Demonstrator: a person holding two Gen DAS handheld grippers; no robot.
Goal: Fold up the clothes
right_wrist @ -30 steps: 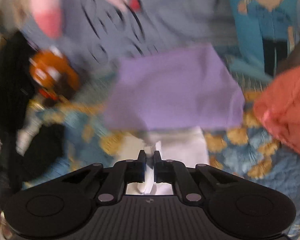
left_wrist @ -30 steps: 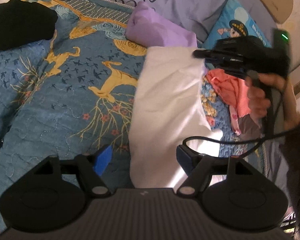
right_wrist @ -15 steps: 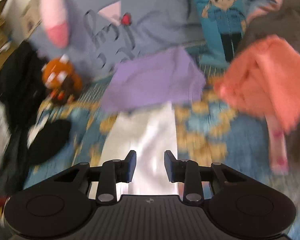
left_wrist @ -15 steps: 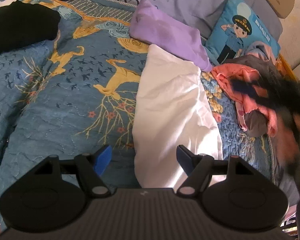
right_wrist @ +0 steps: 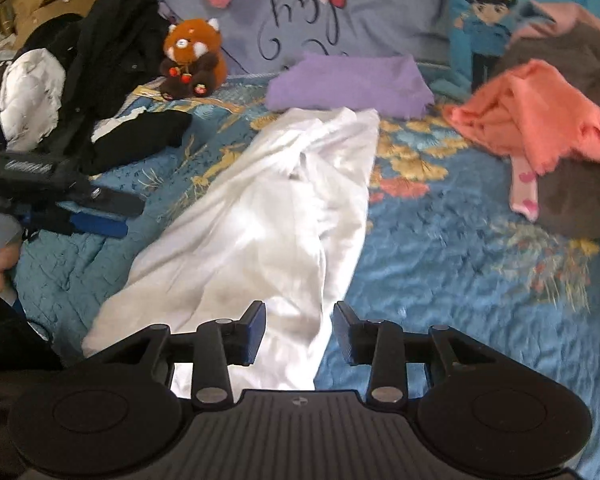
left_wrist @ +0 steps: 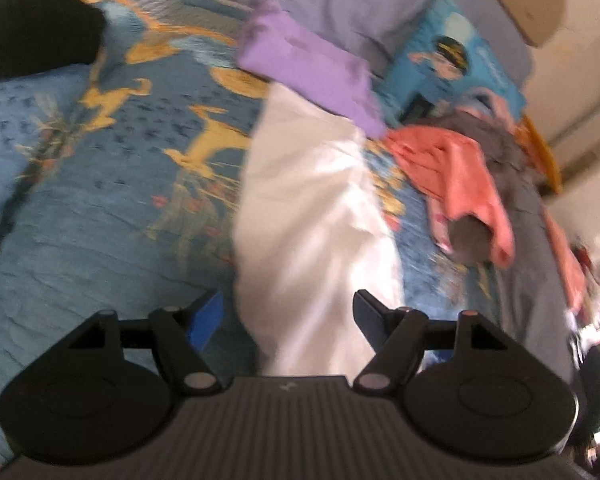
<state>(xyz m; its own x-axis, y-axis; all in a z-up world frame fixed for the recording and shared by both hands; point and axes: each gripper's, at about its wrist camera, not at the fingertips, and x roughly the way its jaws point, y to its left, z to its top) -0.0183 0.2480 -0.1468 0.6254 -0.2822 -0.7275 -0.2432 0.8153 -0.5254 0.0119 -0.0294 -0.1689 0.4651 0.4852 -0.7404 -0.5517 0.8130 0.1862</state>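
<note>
Blurring left view, white garment (right_wrist: pixel 268 216) cut off

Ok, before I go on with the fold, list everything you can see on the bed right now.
white garment: one, white, lying lengthwise mid-bed, partly folded
purple cloth: one, lilac, folded, beyond the white garment's far end
orange garment: one, coral, crumpled on a brown-grey heap, right side
black clothes: pile, black, far left
plush toy: one, rust and brown, by the grey pillow
cartoon cushion: one, light blue, far right
bedspread: one, blue with gold pattern, under everything
left gripper: open, left of the white garment
right gripper: open, over the garment's near end
</note>
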